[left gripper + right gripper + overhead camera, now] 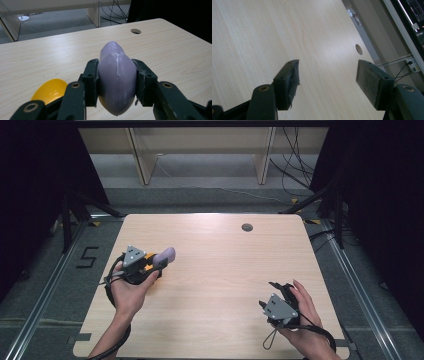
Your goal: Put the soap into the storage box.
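- My left gripper [117, 85] clamps the purple egg-shaped piece [117, 77] by its sides, lifting it clear of the yellow piece [50, 90].
- My right gripper [328, 80] idles wide apart, holding nothing, over the table [225, 270].

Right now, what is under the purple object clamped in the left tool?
Under the purple object a yellow rounded piece shows beside and below it, on the table. The left tool and the purple body cover how far it reaches and whether they touch.

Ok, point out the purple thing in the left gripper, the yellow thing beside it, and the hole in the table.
purple thing [117, 80], left gripper view, its rounded middle between the pads
yellow thing [50, 90], left gripper view, its glossy top
hole [247, 227], high view, its centre
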`<state>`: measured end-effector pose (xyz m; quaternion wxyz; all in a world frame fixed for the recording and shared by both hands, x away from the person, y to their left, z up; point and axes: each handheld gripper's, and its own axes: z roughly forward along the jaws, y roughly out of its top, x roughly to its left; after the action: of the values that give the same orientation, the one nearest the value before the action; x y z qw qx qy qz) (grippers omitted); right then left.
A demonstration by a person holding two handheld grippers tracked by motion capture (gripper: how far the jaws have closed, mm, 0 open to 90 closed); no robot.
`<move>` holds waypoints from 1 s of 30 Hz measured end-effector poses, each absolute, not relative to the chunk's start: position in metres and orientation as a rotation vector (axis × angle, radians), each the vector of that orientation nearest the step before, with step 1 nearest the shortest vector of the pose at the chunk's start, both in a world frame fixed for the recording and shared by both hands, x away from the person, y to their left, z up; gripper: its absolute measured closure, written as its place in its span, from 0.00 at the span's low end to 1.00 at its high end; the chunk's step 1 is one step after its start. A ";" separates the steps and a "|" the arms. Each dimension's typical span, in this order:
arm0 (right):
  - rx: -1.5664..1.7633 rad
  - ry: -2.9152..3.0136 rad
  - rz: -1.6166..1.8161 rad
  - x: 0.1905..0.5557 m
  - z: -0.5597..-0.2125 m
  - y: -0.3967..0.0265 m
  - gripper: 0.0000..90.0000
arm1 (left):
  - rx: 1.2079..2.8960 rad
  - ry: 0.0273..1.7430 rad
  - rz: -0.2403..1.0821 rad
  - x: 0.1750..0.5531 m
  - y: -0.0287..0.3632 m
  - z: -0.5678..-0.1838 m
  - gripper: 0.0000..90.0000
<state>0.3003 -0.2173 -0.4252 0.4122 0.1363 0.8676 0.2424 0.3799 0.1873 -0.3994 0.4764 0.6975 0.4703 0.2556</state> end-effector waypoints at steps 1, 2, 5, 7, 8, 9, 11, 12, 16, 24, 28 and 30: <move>0.343 2.182 0.610 0.300 -0.425 -0.217 0.40 | 1.704 1.151 0.625 0.380 0.188 -0.399 0.65; 0.354 2.182 0.620 0.300 -0.426 -0.217 0.40 | 1.699 1.154 0.625 0.380 0.188 -0.399 0.65; 0.355 2.181 0.620 0.300 -0.426 -0.217 0.40 | 1.695 1.159 0.629 0.381 0.191 -0.399 0.65; 0.356 2.177 0.620 0.300 -0.426 -0.217 0.40 | 1.690 1.162 0.634 0.381 0.192 -0.398 0.65; 0.357 2.178 0.620 0.300 -0.426 -0.218 0.40 | 1.692 1.164 0.636 0.381 0.193 -0.398 0.65; 0.361 2.178 0.622 0.300 -0.426 -0.218 0.40 | 1.686 1.166 0.637 0.381 0.194 -0.398 0.65; 0.381 2.178 0.627 0.299 -0.427 -0.218 0.40 | 1.684 1.168 0.643 0.382 0.195 -0.397 0.65; 0.381 2.178 0.627 0.299 -0.427 -0.218 0.40 | 1.683 1.169 0.644 0.382 0.196 -0.397 0.65; 0.380 2.181 0.626 0.300 -0.427 -0.217 0.40 | 1.676 1.174 0.653 0.382 0.198 -0.397 0.65; 0.361 2.187 0.627 0.300 -0.427 -0.217 0.40 | 1.677 1.183 0.674 0.383 0.201 -0.399 0.65; 0.373 2.184 0.629 0.300 -0.427 -0.218 0.40 | 1.672 1.187 0.680 0.384 0.202 -0.399 0.65; 0.364 2.183 0.626 0.300 -0.427 -0.218 0.40 | 1.669 1.193 0.683 0.384 0.203 -0.400 0.65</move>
<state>0.3000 -0.2179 -0.4267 0.4087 0.1444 0.8662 0.2485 0.3839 0.2031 -0.3998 0.4703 0.6811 0.4871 0.2789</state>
